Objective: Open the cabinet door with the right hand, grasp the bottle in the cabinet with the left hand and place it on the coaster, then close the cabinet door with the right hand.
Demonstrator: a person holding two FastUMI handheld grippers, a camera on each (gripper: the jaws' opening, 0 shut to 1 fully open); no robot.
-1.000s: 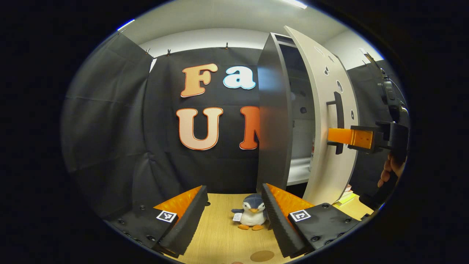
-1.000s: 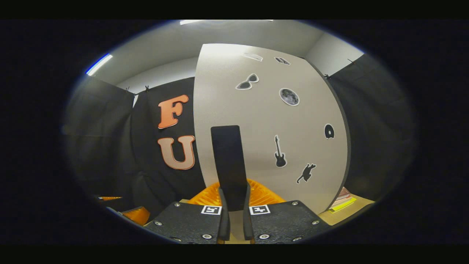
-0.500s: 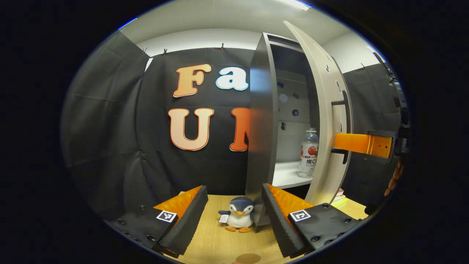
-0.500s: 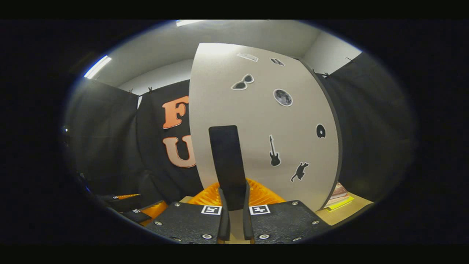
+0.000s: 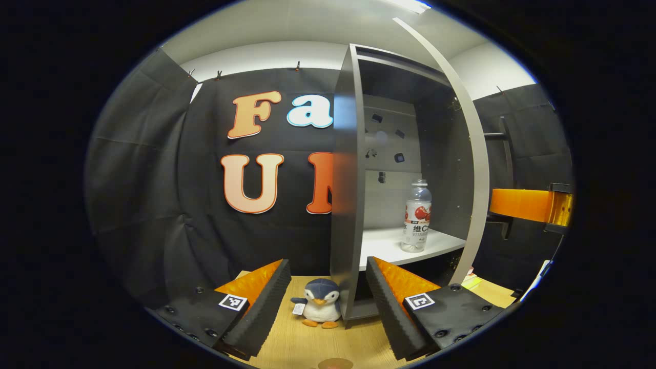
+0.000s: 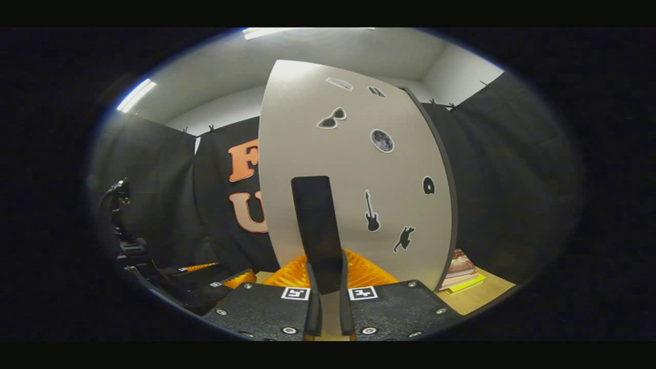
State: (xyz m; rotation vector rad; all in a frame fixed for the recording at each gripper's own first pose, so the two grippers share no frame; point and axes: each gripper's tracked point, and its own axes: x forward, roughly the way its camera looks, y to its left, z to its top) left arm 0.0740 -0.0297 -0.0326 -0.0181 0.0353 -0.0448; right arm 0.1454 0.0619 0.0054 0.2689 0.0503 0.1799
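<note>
Right claw (image 6: 328, 307) clamped on the door handle (image 6: 318, 230), cabinet door (image 6: 353, 169) swung wide. Left claw (image 5: 325, 302) gaping, empty, low over the worktop (image 5: 302, 341). Bottle (image 5: 416, 218) upright on the cabinet shelf (image 5: 389, 243) (near the front edge). Risks: clipping the cabinet's side panel (image 5: 344, 195) going in, or tipping the bottle; coaster (image 5: 335, 364) sits well short, near the toy penguin (image 5: 319, 306).

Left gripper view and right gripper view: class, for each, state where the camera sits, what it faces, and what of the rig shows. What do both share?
Left gripper view: rides the left claw, open, facing the open cabinet and bottle.
Right gripper view: rides the right claw, shut on the door handle, facing the door's outer face.
Shared: the cabinet door.
</note>
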